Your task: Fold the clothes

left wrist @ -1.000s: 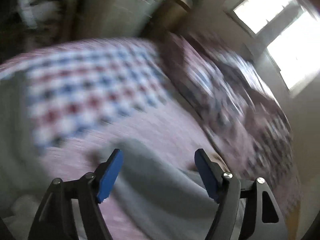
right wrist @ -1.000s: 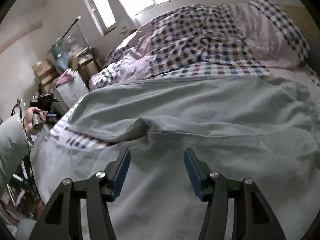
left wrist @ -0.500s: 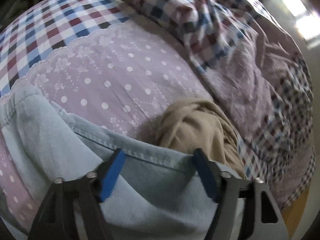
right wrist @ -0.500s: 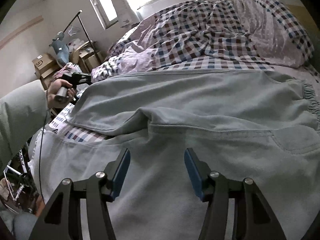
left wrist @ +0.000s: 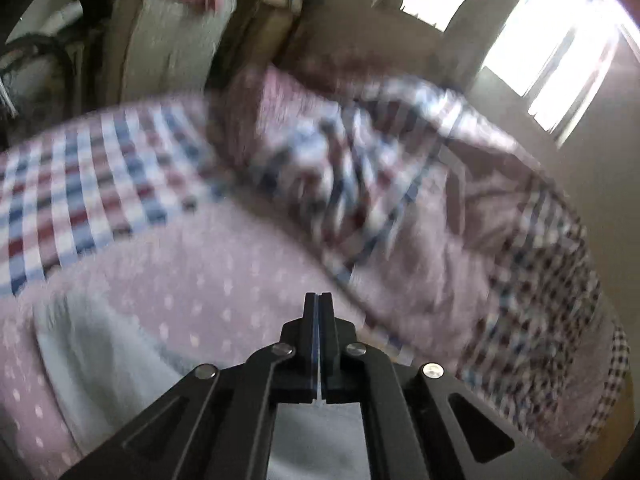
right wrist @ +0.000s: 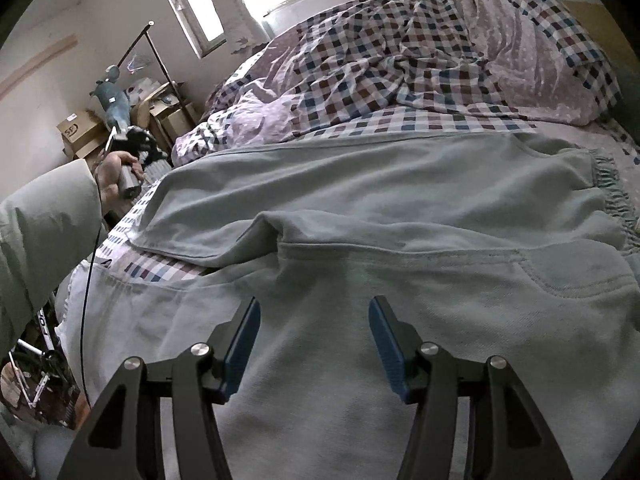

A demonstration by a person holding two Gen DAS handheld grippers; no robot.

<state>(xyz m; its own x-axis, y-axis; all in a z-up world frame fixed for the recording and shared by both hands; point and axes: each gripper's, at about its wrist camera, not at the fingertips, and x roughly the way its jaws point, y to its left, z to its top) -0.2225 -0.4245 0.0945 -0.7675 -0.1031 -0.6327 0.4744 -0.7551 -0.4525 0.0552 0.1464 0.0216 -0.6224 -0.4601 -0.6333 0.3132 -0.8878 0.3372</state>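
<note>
Left gripper (left wrist: 318,300) swung off the hem, fingers snapped shut empty. Right gripper (right wrist: 314,334) fingers open above sweatshirt (right wrist: 360,200), barely folded.

The left claw (left wrist: 319,320) has just closed with nothing visible between its pads; pale blue clothing (left wrist: 92,356) lies below-left of it. Beyond the claw the bed (left wrist: 224,264) blurs; checked bedding (left wrist: 352,184) is heaped further back.

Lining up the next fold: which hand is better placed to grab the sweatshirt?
Right. The right gripper hangs open just over the pale sweatshirt; the left gripper is shut, held up off the bed's side.
</note>
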